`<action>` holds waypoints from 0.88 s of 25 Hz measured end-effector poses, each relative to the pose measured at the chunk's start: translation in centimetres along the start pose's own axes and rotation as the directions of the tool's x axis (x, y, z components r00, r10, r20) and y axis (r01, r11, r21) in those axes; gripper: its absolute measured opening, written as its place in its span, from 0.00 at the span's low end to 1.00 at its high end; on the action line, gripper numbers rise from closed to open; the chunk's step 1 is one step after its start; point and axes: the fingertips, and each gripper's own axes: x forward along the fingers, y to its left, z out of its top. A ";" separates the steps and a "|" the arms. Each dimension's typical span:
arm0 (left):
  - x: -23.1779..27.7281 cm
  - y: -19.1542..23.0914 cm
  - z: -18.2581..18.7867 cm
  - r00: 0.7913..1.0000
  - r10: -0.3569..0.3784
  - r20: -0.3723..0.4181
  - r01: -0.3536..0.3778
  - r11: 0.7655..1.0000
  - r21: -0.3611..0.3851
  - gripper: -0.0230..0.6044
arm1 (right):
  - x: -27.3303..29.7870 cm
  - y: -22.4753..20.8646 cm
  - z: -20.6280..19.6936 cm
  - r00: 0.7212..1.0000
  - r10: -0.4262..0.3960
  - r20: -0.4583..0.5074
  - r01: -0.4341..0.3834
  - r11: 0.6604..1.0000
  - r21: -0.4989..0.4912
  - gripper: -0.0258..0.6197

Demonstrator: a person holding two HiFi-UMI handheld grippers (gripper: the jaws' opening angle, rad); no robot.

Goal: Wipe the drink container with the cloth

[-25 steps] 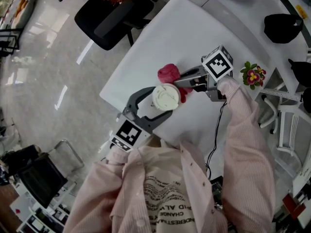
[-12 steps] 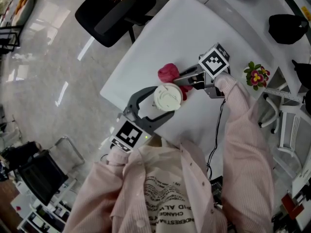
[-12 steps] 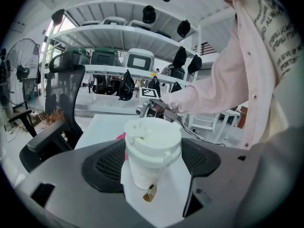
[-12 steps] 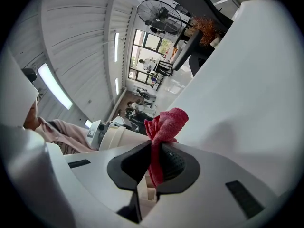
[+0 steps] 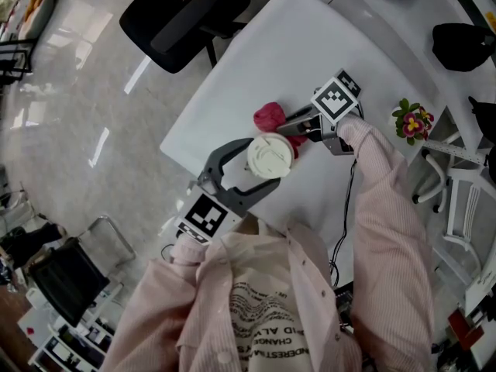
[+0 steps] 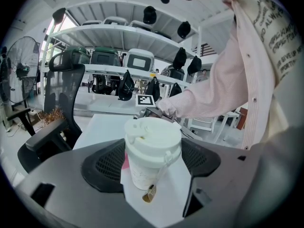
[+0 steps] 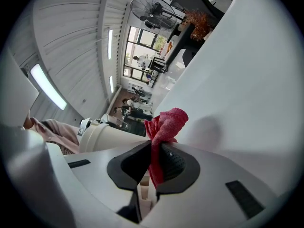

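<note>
Holding the upright drink container (image 5: 270, 156) clamped on the surface (image 5: 310, 45) in the left hand-held gripper (image 5: 262, 161), pinching the red cloth (image 5: 268, 117) tight in the right hand-held gripper (image 5: 293, 132) just beside at 1 o'clock, probably wiping toward 7 o'clock next.

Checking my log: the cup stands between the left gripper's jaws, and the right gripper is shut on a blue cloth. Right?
The cloth is red, not blue; the right gripper view shows it. The cup stands between the left gripper's jaws, and the right gripper is shut on a red cloth.
</note>
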 end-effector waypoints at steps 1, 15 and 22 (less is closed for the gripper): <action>0.0 0.0 0.0 1.000 0.000 0.001 0.000 1.000 0.000 0.59 | 0.1 -0.2 -0.1 1.000 -0.004 -0.003 0.004 1.000 0.001 0.09; 0.1 0.0 0.0 1.000 -0.008 0.003 0.008 1.000 -0.005 0.59 | 1.1 -2.1 -0.4 0.996 -0.078 -0.043 0.078 0.997 -0.002 0.09; 0.0 -0.1 0.0 1.000 -0.008 0.002 0.008 1.000 -0.009 0.59 | 1.7 -3.0 -0.6 0.985 -0.162 -0.064 0.159 0.986 -0.056 0.09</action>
